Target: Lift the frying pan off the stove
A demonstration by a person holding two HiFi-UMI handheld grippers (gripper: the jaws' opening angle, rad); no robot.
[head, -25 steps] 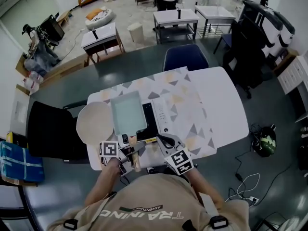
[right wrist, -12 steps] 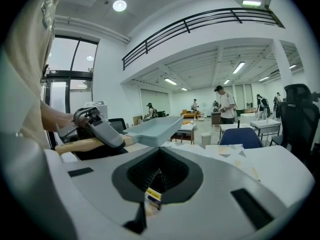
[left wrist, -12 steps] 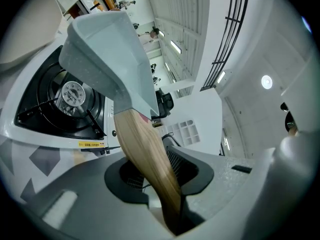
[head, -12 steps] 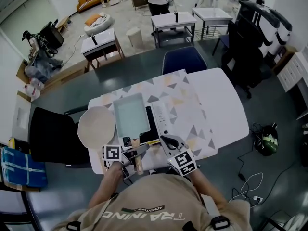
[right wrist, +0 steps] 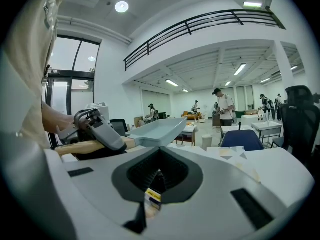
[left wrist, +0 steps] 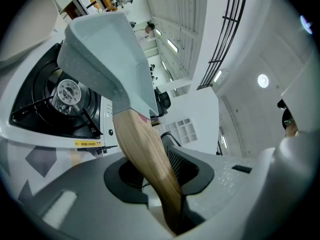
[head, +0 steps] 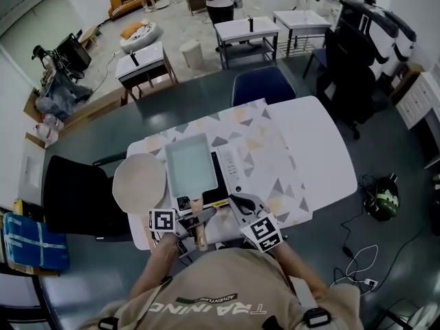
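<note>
The pale rectangular frying pan (head: 187,162) hangs over the left part of the black stove (head: 224,176). In the left gripper view the pan (left wrist: 107,54) is raised, and the burner (left wrist: 67,91) shows bare beneath it. My left gripper (head: 196,215) is shut on its wooden handle (left wrist: 145,154), and the jaws are easing open slightly with the handle still pressed between them. My right gripper (head: 236,201) sits shut and empty at the stove's near right corner. Its own view shows the pan (right wrist: 157,129) and the left gripper (right wrist: 95,129) to the left.
A round pale board (head: 139,181) lies just left of the pan. The stove stands on a triangle-patterned cloth (head: 265,150) over the white table (head: 323,150). A blue chair (head: 264,84) stands beyond the table and a black chair (head: 75,191) to its left.
The head view has shifted a little. The pan stays over the stove with the left gripper on its handle, and the right gripper stays beside it.
</note>
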